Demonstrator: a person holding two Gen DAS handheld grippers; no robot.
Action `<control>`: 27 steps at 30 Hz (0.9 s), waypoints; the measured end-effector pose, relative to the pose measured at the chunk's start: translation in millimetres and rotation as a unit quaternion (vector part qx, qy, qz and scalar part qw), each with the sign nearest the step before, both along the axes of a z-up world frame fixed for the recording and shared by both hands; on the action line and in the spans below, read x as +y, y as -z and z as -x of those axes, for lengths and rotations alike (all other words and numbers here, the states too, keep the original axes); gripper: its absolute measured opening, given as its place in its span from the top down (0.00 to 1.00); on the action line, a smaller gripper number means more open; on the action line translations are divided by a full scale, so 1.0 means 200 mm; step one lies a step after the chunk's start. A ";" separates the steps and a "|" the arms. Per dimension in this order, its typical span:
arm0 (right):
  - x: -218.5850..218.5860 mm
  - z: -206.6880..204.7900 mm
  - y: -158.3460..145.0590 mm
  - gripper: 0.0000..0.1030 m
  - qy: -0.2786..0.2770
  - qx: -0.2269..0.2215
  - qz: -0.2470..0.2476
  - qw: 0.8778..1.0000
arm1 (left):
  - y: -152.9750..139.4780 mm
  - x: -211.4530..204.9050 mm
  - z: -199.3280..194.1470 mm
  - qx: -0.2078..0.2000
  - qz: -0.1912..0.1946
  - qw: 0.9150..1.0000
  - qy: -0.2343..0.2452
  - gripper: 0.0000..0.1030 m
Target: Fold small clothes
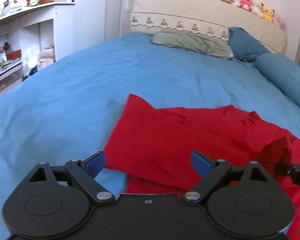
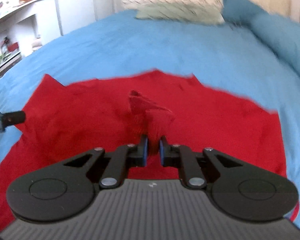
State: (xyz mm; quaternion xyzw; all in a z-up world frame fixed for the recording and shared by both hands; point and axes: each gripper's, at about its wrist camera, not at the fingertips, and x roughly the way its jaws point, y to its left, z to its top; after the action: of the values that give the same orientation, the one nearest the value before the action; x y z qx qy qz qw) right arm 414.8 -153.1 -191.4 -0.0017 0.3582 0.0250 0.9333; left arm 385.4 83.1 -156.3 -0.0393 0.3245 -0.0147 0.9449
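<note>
**Right gripper pinches the red cloth, left one waits wide open**

The left gripper (image 1: 148, 160) hangs over the near left edge of the red garment (image 1: 170, 136). Its blue pads (image 1: 96, 163) stand far apart and hold nothing. A folded flap of the red cloth lies just in front of it and between its fingers, but the pads do not press on it. The garment spreads out ahead and off to the right of this gripper, its long side running left to right across the blue bed cover (image 1: 80, 84).

The right gripper (image 2: 153, 147) sits over the middle of the garment (image 2: 220, 124). Its jaws are almost together, and a bunched-up ridge of red cloth (image 2: 150, 110) stands pinched between them. The tip of the left gripper peeks in far to its left.

I think the right hand is nearer to lifting, so the next fold likely starts from its pinch.
</note>
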 end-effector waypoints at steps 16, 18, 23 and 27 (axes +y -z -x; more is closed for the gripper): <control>-0.28 0.21 0.09 0.30 0.117 -0.016 -0.200 0.973 | 0.00 -0.05 0.01 -0.006 -0.019 1.000 0.004 0.09; -0.33 0.22 0.10 0.30 0.142 -0.011 -0.235 0.961 | 0.00 -0.05 0.01 -0.005 -0.017 1.000 0.004 0.09; -0.38 0.13 0.10 0.52 0.132 0.016 -0.232 0.963 | 0.01 -0.06 0.01 -0.002 -0.052 0.999 -0.004 0.09; -0.35 0.05 0.08 0.58 0.103 0.054 -0.181 0.977 | 0.00 0.00 0.00 -0.001 -0.044 0.999 -0.026 0.09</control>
State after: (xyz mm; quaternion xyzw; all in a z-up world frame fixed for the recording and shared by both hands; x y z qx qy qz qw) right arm 405.4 -224.0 -207.1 0.2053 0.3963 -0.0068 0.8948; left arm 385.6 83.0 -156.1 -0.0058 0.3225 0.0238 0.9463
